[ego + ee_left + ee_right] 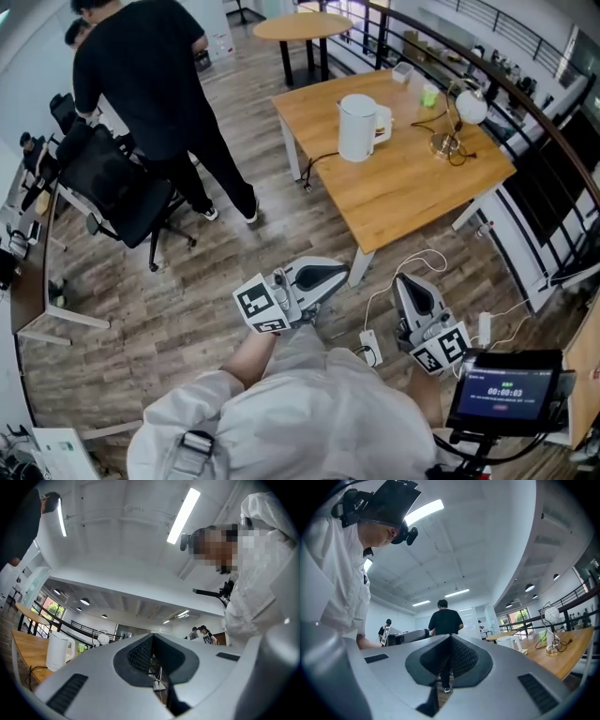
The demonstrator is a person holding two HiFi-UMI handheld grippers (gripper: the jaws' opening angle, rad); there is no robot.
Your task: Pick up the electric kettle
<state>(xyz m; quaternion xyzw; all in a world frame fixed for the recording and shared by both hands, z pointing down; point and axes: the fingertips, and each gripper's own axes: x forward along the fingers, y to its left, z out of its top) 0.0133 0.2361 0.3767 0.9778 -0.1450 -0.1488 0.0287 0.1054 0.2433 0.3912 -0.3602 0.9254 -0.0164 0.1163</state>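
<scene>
Kettle upright on table; left claw, right claw closed, empty.

The kettle is white, the desk pale wood-grain, the floor grey-brown planks. The left tongs and right tongs are grey, with black-and-white square markers.
</scene>
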